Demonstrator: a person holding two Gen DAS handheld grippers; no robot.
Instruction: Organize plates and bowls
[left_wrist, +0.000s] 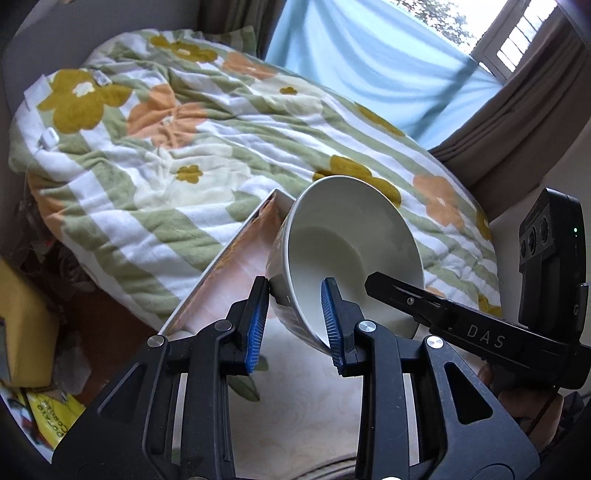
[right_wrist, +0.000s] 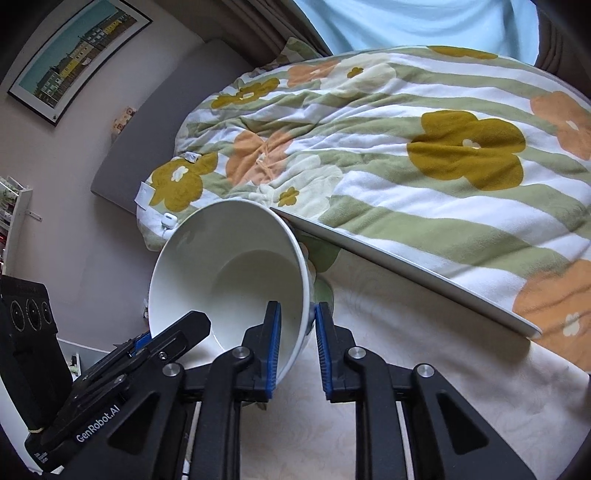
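Bowl (left_wrist: 354, 254) is the star here, white inside with some pattern on the outer wall, tipped up steeply so its mouth faces back toward the cameras. Both grippers have it by the rim, on opposite sides: left gripper (left_wrist: 295, 325) has its blue pads clamped over the wall, one inside and one outside, and right gripper (right_wrist: 297, 349) does the same from the other side. So fingers on both are narrow and holding the bowl, not just hovering. It looks lifted or at least mostly off the worktop (right_wrist: 424, 350), though I can't tell if the bottom edge touches anything.

To do this bit well, I'd say move both hands together and at the same pace. With two rim pinches on a tilted bowl, any twist between the hands could pop a grip or stress the rim. Levelling it out before carrying seems smart.

For room: the worktop has a pale cloth and looks mostly bare near the grippers. Its far edge (right_wrist: 406, 273) runs right behind the bowl, and past that is a bed with a flowery blanket (left_wrist: 166, 155), close up. Left of the worktop there's a drop to a cluttered floor (left_wrist: 74, 332), so I'd keep the bowl over the cloth.
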